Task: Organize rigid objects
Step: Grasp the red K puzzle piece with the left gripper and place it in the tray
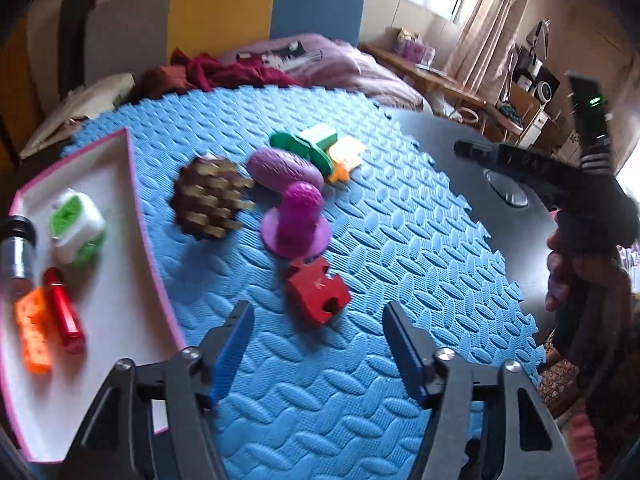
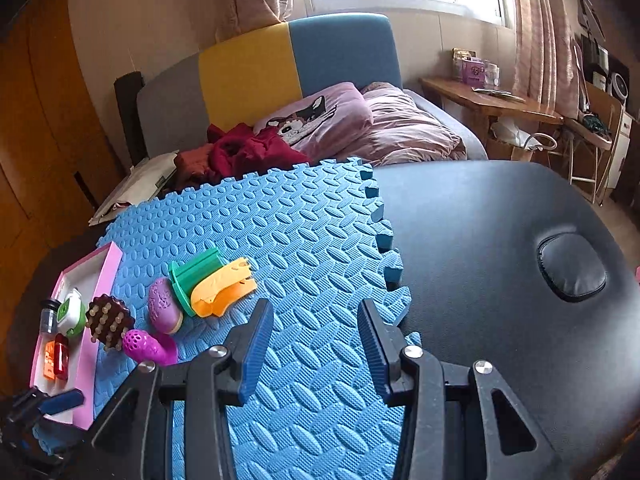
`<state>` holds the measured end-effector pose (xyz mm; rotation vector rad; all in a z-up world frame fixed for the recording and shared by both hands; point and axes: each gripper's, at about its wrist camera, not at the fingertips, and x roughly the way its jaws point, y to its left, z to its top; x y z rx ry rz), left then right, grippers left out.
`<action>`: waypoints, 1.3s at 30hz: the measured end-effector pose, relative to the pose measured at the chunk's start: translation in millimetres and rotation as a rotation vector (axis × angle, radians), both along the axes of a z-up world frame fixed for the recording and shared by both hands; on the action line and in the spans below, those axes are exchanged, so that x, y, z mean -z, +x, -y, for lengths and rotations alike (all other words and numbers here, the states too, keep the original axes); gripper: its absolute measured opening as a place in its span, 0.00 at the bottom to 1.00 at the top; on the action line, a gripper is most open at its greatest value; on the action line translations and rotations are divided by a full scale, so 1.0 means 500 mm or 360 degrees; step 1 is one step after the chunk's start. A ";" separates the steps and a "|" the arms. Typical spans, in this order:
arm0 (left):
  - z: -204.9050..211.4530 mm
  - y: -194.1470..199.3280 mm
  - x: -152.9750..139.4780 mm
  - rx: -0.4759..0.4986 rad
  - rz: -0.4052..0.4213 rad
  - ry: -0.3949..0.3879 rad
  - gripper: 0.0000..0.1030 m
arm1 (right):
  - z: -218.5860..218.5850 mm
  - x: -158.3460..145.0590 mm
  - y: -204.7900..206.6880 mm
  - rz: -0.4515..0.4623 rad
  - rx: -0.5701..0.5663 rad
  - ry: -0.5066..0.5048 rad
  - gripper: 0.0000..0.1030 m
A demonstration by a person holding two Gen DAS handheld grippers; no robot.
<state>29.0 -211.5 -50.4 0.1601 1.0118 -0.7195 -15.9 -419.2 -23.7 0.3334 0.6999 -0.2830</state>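
Red, the notched block is lying on the blue foam mat and is showing in the left wrist view only, just ahead of the left gripper. Both that gripper and the right gripper are hovering partly open over bare mat, gripping nothing. The pink-edged tray is sitting at the mat's left edge.

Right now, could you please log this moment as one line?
stage: sorting underway | pink tray: four items in | blue mat: red block, five toys loose | left gripper: open, empty | right gripper: open, empty
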 end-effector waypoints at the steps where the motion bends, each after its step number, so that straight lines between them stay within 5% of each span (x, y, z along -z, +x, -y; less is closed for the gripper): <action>1: 0.012 0.006 0.010 -0.0003 -0.0014 0.0014 0.62 | 0.002 -0.001 -0.001 0.0012 0.0000 0.0015 0.43; 9: 0.063 0.039 0.054 -0.0061 0.0114 0.0207 0.56 | 0.023 -0.005 -0.009 0.0073 0.0023 0.0141 0.43; 14: 0.066 0.012 0.057 -0.0031 0.0286 0.0227 0.41 | 0.024 -0.006 -0.009 0.0082 0.0022 0.0148 0.43; 21: 0.027 0.000 0.029 -0.0052 0.0282 0.0048 0.40 | 0.010 0.007 0.003 0.0016 -0.0036 0.0131 0.43; 27: -0.039 -0.018 -0.046 -0.0114 0.0328 -0.0122 0.40 | -0.062 0.029 0.033 -0.0108 -0.0346 0.0106 0.43; 32: -0.100 -0.019 -0.085 -0.0196 0.0376 -0.0166 0.40 | -0.145 0.036 0.045 -0.0121 -0.0579 0.0170 0.43; 39: -0.209 -0.006 -0.101 -0.0387 0.0385 -0.0199 0.40 | -0.245 0.064 0.095 -0.0173 -0.0631 0.0128 0.43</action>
